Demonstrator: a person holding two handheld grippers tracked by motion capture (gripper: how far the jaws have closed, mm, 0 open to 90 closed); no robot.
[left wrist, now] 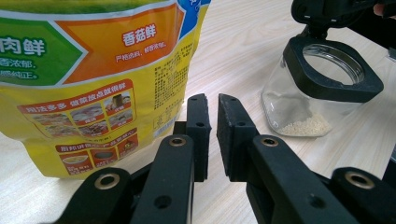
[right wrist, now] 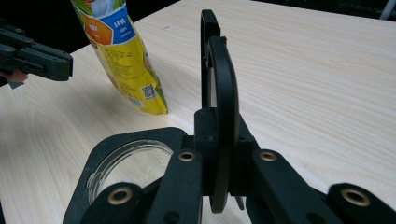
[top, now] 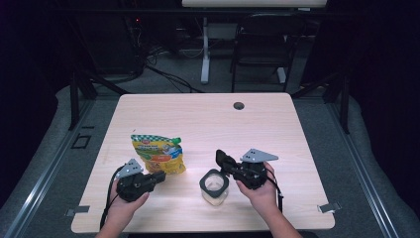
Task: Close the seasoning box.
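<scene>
A yellow seasoning pouch [top: 157, 153] stands on the table, left of centre. My left gripper [top: 159, 177] rests just in front of the pouch [left wrist: 93, 70]; in the left gripper view its jaws [left wrist: 213, 126] stand almost together with a thin slit and nothing between them. A clear jar [top: 214, 187] with a black square collar [left wrist: 327, 81] holds a little pale grain. Its round black lid [right wrist: 219, 93] is flipped up on edge, and my right gripper [right wrist: 218, 140] is shut on it, just right of the jar [right wrist: 107, 149]. The pouch [right wrist: 126, 60] leans at the far left.
The light wooden table [top: 208, 119] has a cable hole [top: 238, 105] near its far edge. A black chair [top: 262, 39] and a white desk leg stand on the floor beyond. Dark curtains close both sides.
</scene>
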